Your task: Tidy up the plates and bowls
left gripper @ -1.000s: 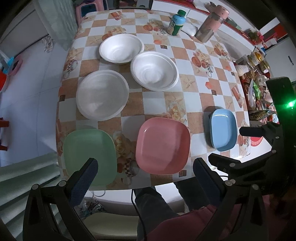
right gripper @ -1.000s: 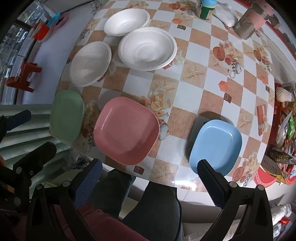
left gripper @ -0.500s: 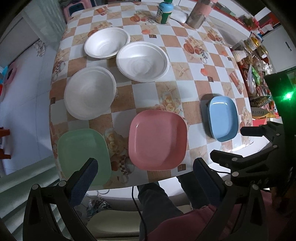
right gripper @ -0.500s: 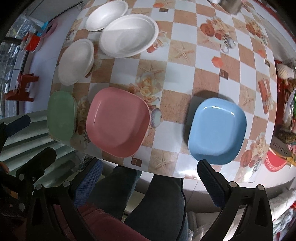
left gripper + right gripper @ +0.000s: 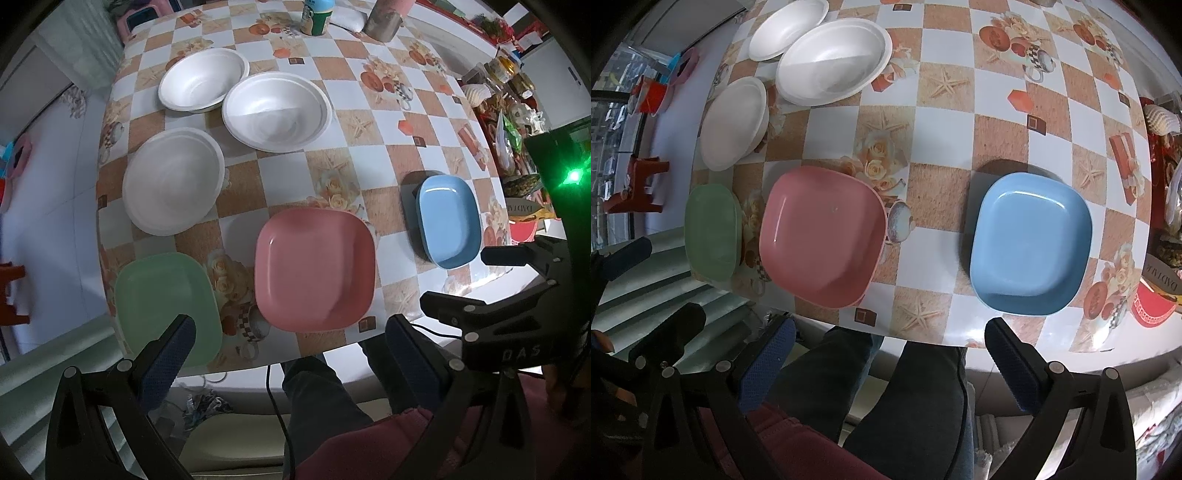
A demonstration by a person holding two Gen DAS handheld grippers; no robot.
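Bright, even light; glare glints on the pink plate (image 5: 822,236); a dark shadow edges the blue plate (image 5: 1030,243); fisheye bends and darkens the corners.

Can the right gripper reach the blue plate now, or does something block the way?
Probably yes. The right gripper has its jaws open and empty, near the table edge. The blue plate lies just ahead of it, alone on the tablecloth, apart from the pink plate. Nothing stands between them.

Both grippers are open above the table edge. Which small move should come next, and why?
Probably lower the right gripper onto the blue plate's near rim: it lies loose just ahead, and both grippers are open and empty.
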